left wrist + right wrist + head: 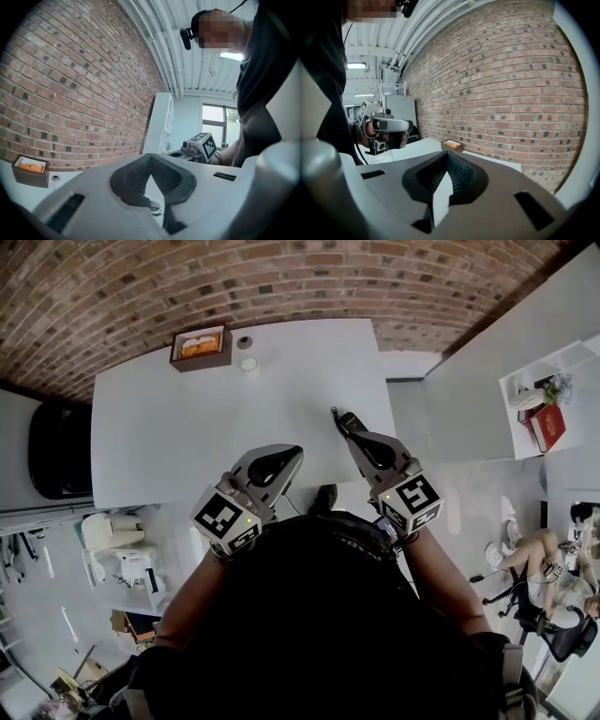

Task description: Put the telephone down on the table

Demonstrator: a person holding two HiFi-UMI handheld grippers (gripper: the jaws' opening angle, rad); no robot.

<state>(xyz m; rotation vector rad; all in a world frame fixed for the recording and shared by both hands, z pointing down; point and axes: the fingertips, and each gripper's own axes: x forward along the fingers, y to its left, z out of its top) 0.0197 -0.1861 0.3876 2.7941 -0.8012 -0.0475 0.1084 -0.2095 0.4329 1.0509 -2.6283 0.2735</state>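
White table (169,427) by a brick wall (281,277), w/ a wooden box (201,347) of orange stuff at its far edge; white shelf unit (548,395) off to the right. Right gripper (337,415) is over the table's near right part, jaws fully together, nothing in them. Left gripper (292,456) is at the near edge, jaws together too, empty. Telephone's place: can't tell from any view.
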